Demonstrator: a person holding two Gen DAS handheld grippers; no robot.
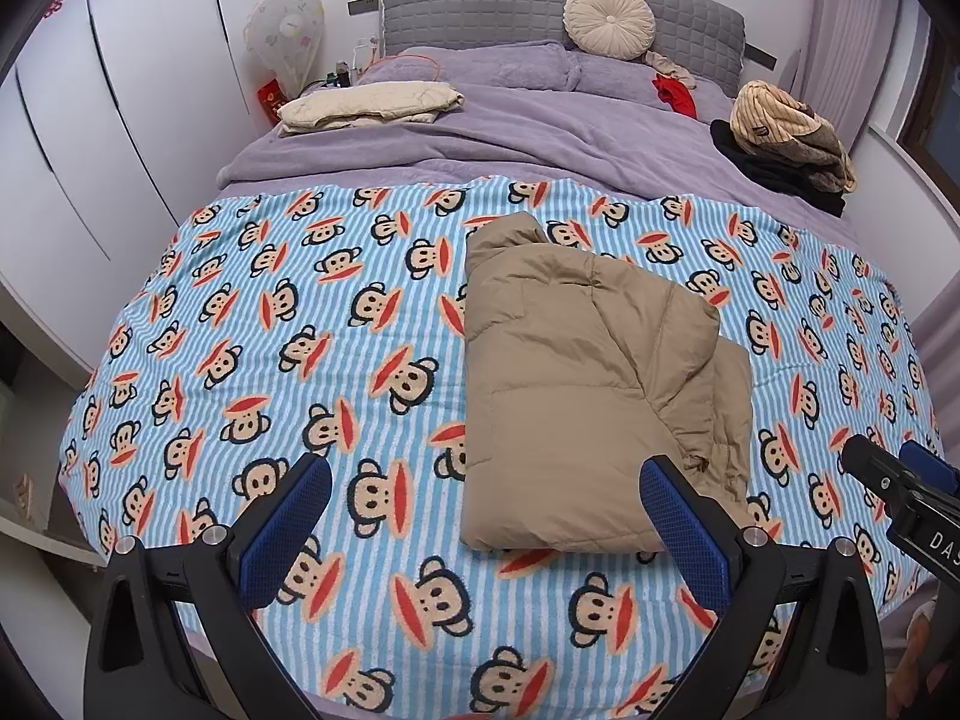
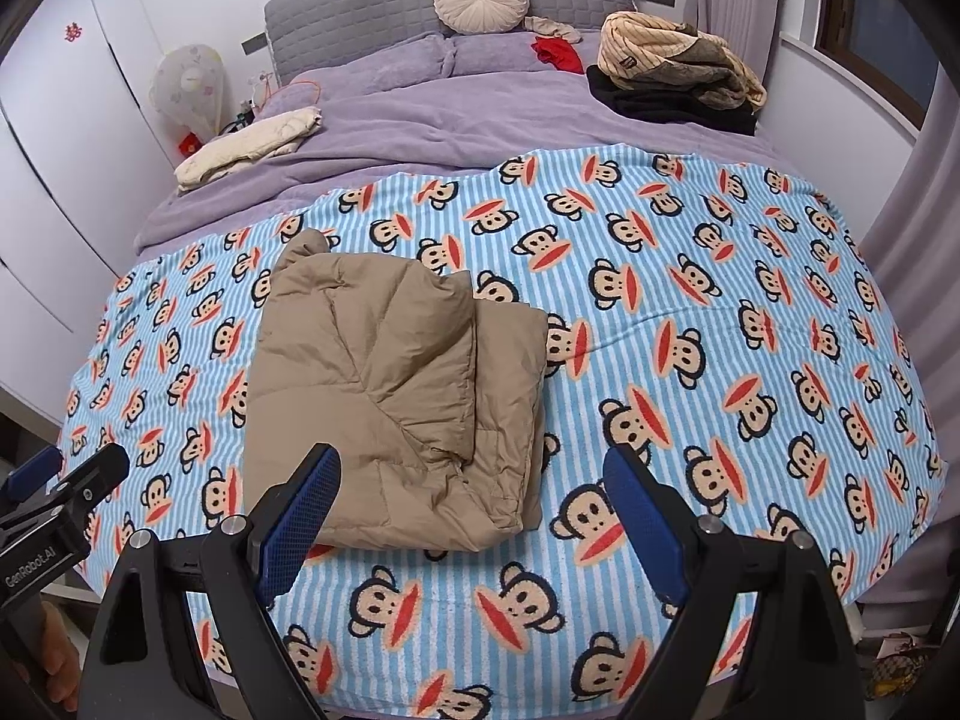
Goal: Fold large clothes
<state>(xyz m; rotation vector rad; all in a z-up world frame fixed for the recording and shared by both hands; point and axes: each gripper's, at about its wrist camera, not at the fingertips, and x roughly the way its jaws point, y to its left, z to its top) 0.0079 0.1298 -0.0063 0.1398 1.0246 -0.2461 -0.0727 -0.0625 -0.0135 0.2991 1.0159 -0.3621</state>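
A tan puffer jacket (image 1: 594, 384) lies folded into a thick rectangle on the blue striped monkey-print blanket (image 1: 300, 360); it also shows in the right wrist view (image 2: 390, 396). My left gripper (image 1: 486, 510) is open and empty above the foot of the bed, just short of the jacket's near edge. My right gripper (image 2: 471, 501) is open and empty, also at the jacket's near edge. Each gripper's tip shows in the other's view: the right one (image 1: 900, 474) and the left one (image 2: 78, 468).
A folded cream garment (image 1: 372, 108) lies at the far left of the purple duvet (image 1: 480, 144). A pile of unfolded clothes (image 1: 786, 138) sits at the far right. White wardrobe doors (image 1: 90, 138) stand left; a curtain (image 2: 912, 228) hangs right.
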